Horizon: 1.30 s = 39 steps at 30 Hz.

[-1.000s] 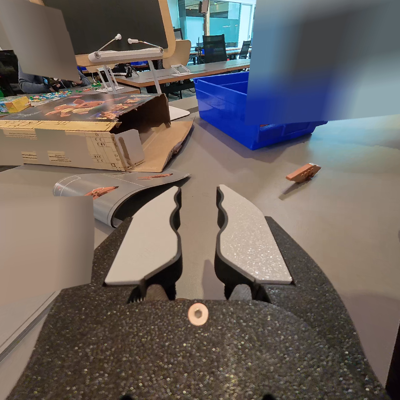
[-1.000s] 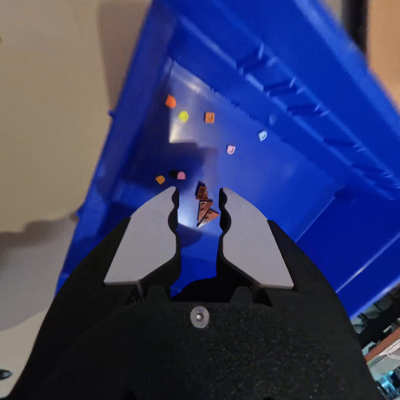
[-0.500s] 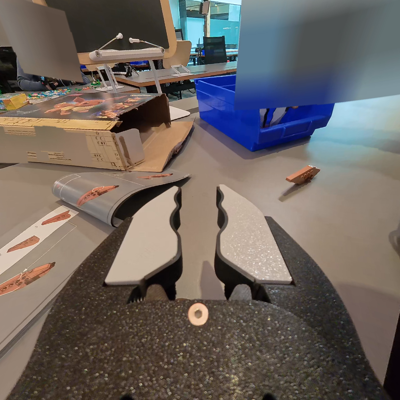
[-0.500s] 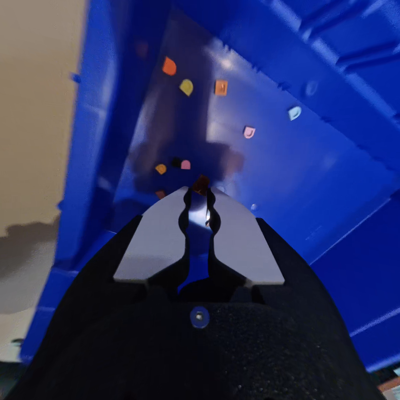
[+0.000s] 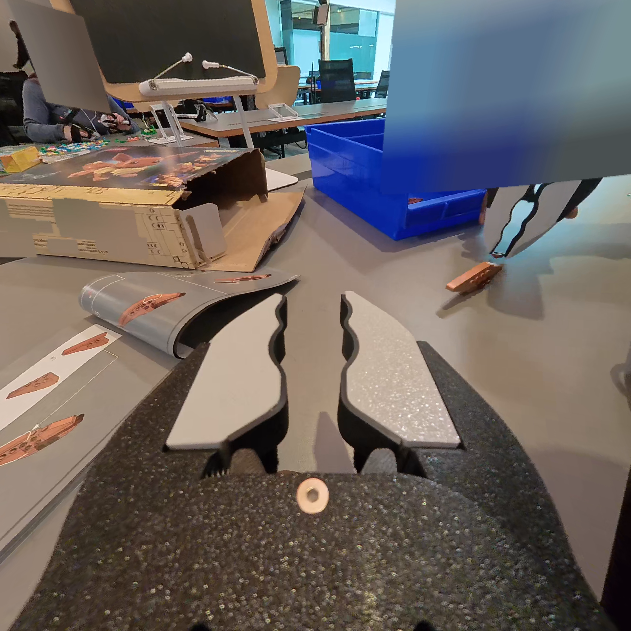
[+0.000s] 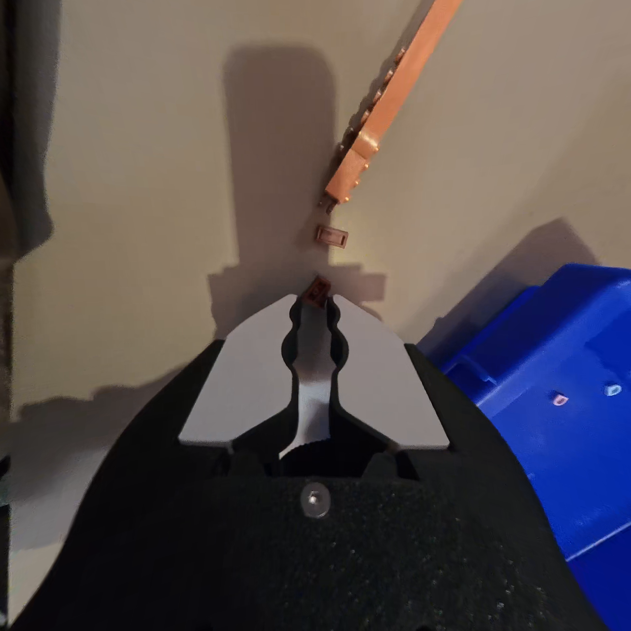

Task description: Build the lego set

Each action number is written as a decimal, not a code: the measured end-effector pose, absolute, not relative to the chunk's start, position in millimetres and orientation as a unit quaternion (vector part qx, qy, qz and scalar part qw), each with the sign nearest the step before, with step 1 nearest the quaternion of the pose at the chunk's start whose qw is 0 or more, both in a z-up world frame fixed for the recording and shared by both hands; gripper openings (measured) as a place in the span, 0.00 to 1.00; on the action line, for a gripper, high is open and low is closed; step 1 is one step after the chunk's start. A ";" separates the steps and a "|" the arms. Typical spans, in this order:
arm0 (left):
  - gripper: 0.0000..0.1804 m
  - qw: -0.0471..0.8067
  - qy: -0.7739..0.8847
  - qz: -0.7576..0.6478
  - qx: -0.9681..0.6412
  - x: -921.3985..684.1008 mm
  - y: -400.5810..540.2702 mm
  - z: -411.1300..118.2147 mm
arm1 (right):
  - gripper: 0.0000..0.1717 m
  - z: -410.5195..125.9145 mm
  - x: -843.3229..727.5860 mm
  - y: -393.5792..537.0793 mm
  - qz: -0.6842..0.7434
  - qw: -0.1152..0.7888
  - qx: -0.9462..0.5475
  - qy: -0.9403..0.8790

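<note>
Surface: grey table (image 5: 341,259) in an open office.
Change: the right gripper (image 6: 316,297) has left the blue bin (image 6: 546,392) — it now hangs over the table.
Right: clamped on a small dark brown brick (image 6: 317,291), near the tan plate (image 6: 386,112).
Left: left gripper (image 5: 312,300) parted, empty — unmoved.

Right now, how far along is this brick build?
Done: a tan wedge assembly lies on the table, with a small brown plate beside it. In hand: the right gripper pinches a dark brown brick just short of them. Left: that brick is unattached; the left gripper is open and empty.
</note>
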<state>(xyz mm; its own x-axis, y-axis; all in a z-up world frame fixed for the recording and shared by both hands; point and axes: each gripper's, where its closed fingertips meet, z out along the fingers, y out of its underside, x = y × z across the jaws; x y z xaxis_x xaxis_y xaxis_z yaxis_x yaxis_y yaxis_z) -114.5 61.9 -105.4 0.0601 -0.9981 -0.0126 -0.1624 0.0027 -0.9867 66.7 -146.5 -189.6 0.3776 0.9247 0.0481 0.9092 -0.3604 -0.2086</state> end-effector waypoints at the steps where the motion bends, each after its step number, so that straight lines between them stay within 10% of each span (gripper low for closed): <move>1: 0.16 0.475 0.525 -0.441 -0.552 -114.7 61.7 -105.2 | 0.10 -189.2 68.9 -147.2 0.035 0.093 -0.824 -0.557; 9: 0.16 0.479 0.523 -0.440 -0.550 -115.4 61.9 -104.3 | 0.19 -124.7 134.3 -89.7 -0.019 0.177 -0.856 -0.486; 27: 0.16 0.477 0.520 -0.444 -0.552 -115.5 62.8 -103.8 | 0.07 -190.0 236.5 -81.9 -0.040 -0.020 -0.899 -0.435; 34: 0.16 0.480 0.516 -0.444 -0.553 -116.0 64.2 -103.1 | 0.07 -110.7 136.2 -89.5 -0.015 0.172 -0.862 -0.477; 39: 0.16 0.472 0.526 -0.436 -0.557 -113.5 62.8 -107.0 | 0.07 -141.9 60.7 -125.9 0.017 0.152 -0.826 -0.542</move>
